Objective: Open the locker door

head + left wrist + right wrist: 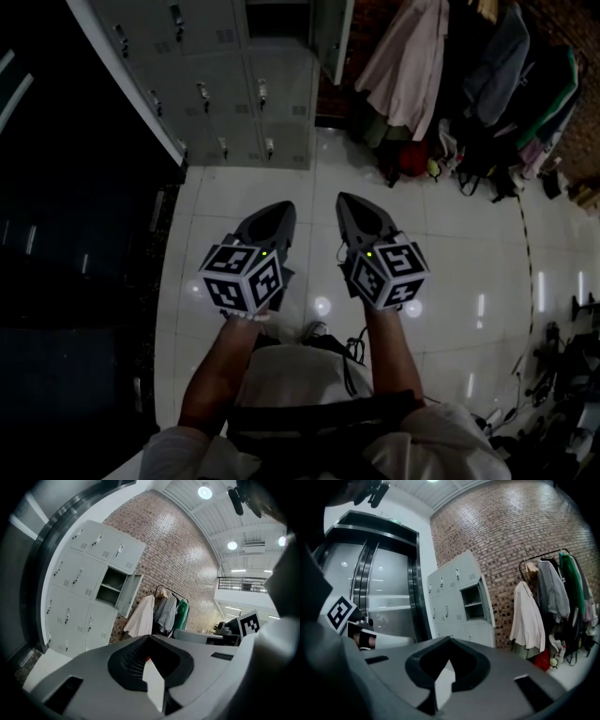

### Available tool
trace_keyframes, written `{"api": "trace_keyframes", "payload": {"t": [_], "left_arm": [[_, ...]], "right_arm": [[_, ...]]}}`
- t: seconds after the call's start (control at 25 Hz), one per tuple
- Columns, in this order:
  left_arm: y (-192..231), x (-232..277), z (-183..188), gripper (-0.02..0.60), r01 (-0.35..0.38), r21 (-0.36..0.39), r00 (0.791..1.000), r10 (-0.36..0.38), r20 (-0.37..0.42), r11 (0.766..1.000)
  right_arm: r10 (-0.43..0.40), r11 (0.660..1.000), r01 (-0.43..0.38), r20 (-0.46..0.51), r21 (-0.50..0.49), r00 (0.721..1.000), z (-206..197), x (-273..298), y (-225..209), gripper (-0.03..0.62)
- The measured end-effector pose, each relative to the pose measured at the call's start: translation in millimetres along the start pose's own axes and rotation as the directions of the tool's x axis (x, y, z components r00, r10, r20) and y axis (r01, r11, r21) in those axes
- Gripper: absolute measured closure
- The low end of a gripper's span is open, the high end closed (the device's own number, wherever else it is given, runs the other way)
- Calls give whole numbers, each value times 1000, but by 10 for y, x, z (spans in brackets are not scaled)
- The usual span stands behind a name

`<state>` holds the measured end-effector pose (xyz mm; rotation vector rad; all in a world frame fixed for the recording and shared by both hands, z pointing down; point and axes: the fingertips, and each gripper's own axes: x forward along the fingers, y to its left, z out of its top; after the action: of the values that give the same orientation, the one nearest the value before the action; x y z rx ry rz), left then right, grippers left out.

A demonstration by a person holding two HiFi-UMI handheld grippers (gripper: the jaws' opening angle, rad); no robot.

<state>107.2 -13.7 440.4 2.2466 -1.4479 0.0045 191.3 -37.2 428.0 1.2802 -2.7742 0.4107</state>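
Note:
A bank of grey lockers stands against the wall ahead of me, some way off across the tiled floor. One upper compartment is open, its door swung out to the right; the other doors are closed. The same lockers and the open compartment show in the right gripper view. My left gripper and right gripper are held side by side, pointing at the lockers and well short of them. Both are shut, jaws meeting at the tips, with nothing between them.
A clothes rack with coats stands right of the lockers against a brick wall, with bags on the floor beneath. Dark lift doors flank the lockers on the left. Equipment lies at the lower right on the white tile floor.

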Motion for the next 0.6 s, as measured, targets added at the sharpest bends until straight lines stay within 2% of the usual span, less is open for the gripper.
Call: {"api": "trace_keyframes", "payload": {"t": [0.6], "left_arm": [[398,-210,346,583,65,16,998,-66,22,998]], "right_arm": [[-54,998,55,26,-30,998,142,269,439,592]]}}
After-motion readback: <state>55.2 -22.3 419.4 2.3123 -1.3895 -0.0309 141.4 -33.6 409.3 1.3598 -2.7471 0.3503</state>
